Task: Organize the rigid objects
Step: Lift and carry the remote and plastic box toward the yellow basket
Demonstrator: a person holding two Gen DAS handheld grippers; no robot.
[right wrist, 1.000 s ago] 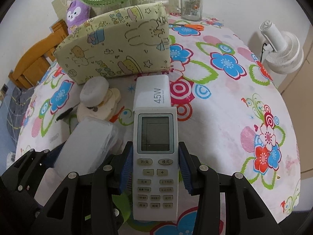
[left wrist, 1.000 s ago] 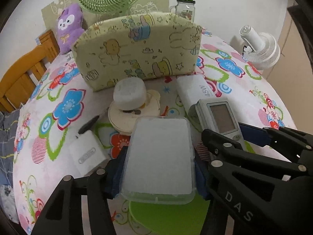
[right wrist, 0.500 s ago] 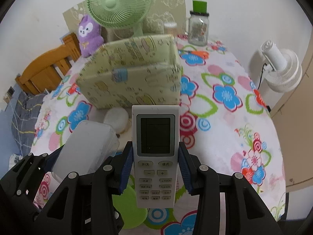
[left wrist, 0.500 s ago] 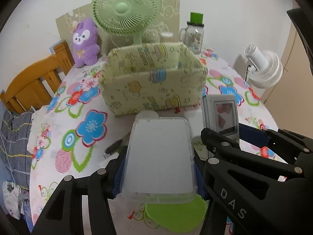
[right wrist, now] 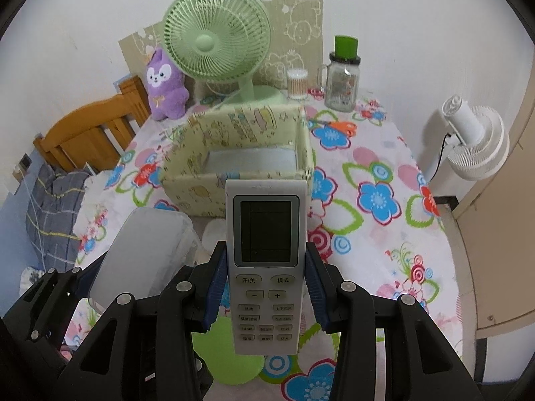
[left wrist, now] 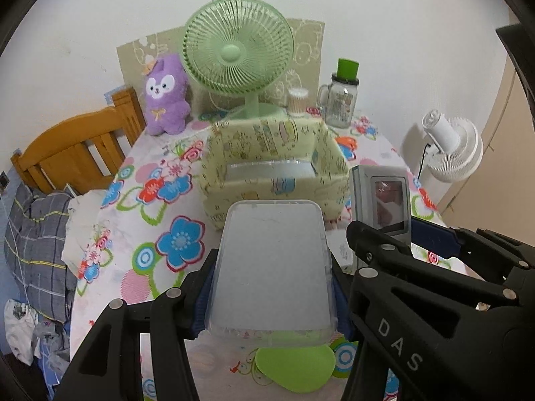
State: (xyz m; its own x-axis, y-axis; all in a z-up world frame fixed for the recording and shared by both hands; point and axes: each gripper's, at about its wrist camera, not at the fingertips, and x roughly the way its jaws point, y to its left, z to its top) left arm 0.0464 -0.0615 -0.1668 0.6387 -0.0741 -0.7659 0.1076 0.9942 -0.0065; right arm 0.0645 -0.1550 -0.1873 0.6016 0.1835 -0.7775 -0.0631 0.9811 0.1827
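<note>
You had a frosted, translucent plastic box (left wrist: 271, 267), rectangular with rounded corners, pinched by its long sides between the blue pads of your left gripper (left wrist: 269, 287), which was partly closed to the box's width. Your right gripper (right wrist: 264, 284) was clamped at its narrowest on a remote (right wrist: 265, 260), a smooth grey-white slab with a dark screen above rows of pale buttons. Both things hung clear of the table (right wrist: 384, 234), side by side, the box to the left of the remote, and both sat just in front of the bin (right wrist: 240, 163).

The bin was a soft-sided, open-topped cloth rectangle, pale yellow with cartoon prints; a flat, pale sheet or lid (right wrist: 250, 160) lay on its floor. The tablecloth was white with bright flowers and rings. A round white puck (right wrist: 214, 230) lay on the cloth between the two held things and the bin's near wall.

Behind the bin stood a green fan (left wrist: 237, 56) with a round ribbed grille, a fuzzy purple plush (left wrist: 165, 95), a swab tub (left wrist: 297, 102) and a glass jar (left wrist: 341, 100) with a green cap. Orange scissors (right wrist: 337, 125) lay right of the bin
</note>
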